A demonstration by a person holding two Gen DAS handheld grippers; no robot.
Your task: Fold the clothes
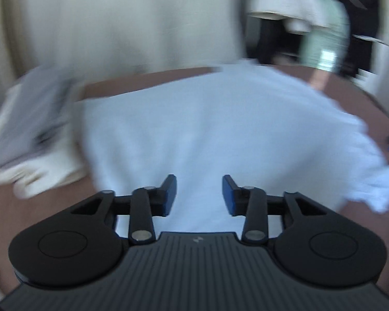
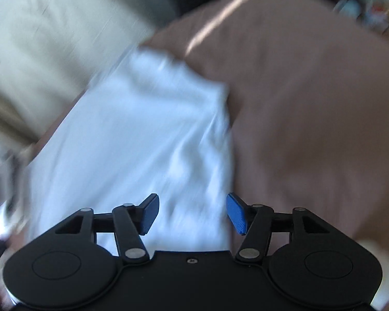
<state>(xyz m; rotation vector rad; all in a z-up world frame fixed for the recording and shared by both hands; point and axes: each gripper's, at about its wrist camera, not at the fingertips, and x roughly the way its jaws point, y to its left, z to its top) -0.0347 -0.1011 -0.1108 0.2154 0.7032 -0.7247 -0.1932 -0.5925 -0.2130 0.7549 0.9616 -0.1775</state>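
Observation:
A pale blue-white garment (image 1: 207, 124) lies spread flat on a brown surface (image 1: 147, 80), blurred by motion. My left gripper (image 1: 199, 194) hovers above its near part, blue pads apart, nothing between them. In the right wrist view the same pale garment (image 2: 142, 134) runs from the bottom up toward the left. My right gripper (image 2: 193, 211) stands open over its right edge, with only air between its blue pads. The brown surface (image 2: 311, 119) fills the right side of that view.
A heap of grey and cream clothes (image 1: 36, 129) lies left of the garment. Behind the surface hangs a cream curtain or wall (image 1: 122, 20). Dark furniture (image 1: 272, 39) stands at the back right. A cream cushion or bedding (image 2: 46, 39) lies to the upper left.

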